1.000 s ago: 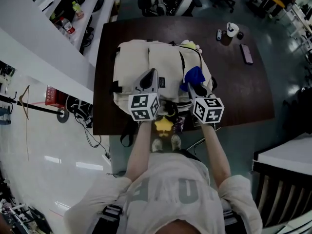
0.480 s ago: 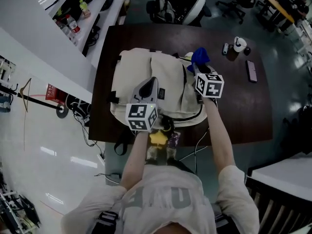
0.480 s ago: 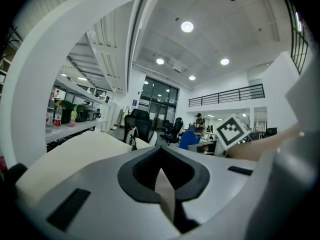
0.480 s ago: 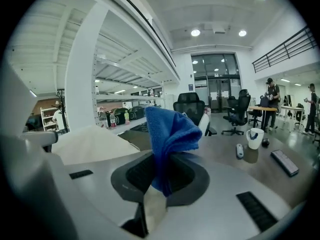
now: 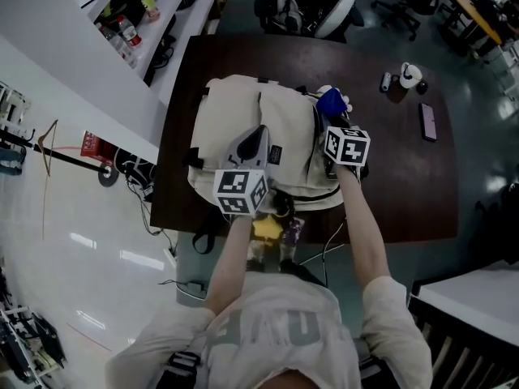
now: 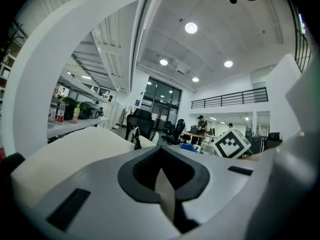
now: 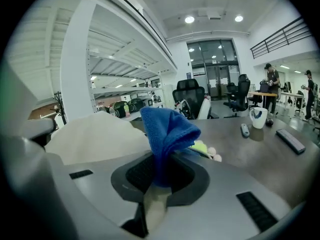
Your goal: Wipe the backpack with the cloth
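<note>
cream fabric backpack (image 5: pixel 243 128) lying flat on the dark brown table (image 5: pixel 405 185), nearer its left edge. blue terry cloth (image 5: pixel 330 102) pinched in the right gripper (image 5: pixel 328 120), at the backpack's right side. left gripper (image 5: pixel 258 136) pressed together, empty, over the backpack's near middle.

Backpack (image 5: pixel 231 124) on table (image 5: pixel 389 177), mug (image 5: pixel 409 75) far right

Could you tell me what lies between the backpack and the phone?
Nothing; the head view shows bare table between the backpack and the phone.
</note>
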The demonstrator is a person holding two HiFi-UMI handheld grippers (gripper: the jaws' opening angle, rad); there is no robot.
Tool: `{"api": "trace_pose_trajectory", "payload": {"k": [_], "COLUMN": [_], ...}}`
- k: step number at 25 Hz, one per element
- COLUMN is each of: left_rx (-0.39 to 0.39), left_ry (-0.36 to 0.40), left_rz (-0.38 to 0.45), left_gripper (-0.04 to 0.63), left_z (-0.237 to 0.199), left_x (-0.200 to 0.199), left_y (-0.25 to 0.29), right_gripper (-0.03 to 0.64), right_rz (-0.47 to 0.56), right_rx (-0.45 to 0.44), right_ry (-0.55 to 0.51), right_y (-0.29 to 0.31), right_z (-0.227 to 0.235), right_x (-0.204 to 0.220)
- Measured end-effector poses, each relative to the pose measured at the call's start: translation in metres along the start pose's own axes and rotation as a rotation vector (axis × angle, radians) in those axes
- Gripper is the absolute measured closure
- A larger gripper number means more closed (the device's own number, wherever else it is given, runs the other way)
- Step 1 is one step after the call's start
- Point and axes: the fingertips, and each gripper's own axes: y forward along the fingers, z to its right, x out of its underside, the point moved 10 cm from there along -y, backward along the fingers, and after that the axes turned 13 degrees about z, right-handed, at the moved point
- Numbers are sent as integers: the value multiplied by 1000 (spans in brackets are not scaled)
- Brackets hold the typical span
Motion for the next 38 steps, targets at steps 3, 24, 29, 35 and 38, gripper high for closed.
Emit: {"api": "trace_pose_trajectory", "payload": {"k": [3,24,29,35,38], "left_rx": [1,118,134,190,206], "left_ry": [-58,7,-5,7,34], "left_rz": [-5,52,100,182,184], "left_gripper": [597,597,597,597,597], "left_z": [-2,63,78,115,131], "left_x": [10,-26,-43,-68,-69], "left_y": [2,-24,-18,-5,2], "right_gripper": [574,574,574,574,574], "right_rz": [-13,-62,-58,-36,-27], "right_rx": [13,-1,-27,-49,-70], "right_ry": [7,66,75,95,108], "right_y": [-16,-132,-156,-174,-181], "right_z": [-6,-54,-64,-60,-54], "right_x": [9,65,73,70,70]}}
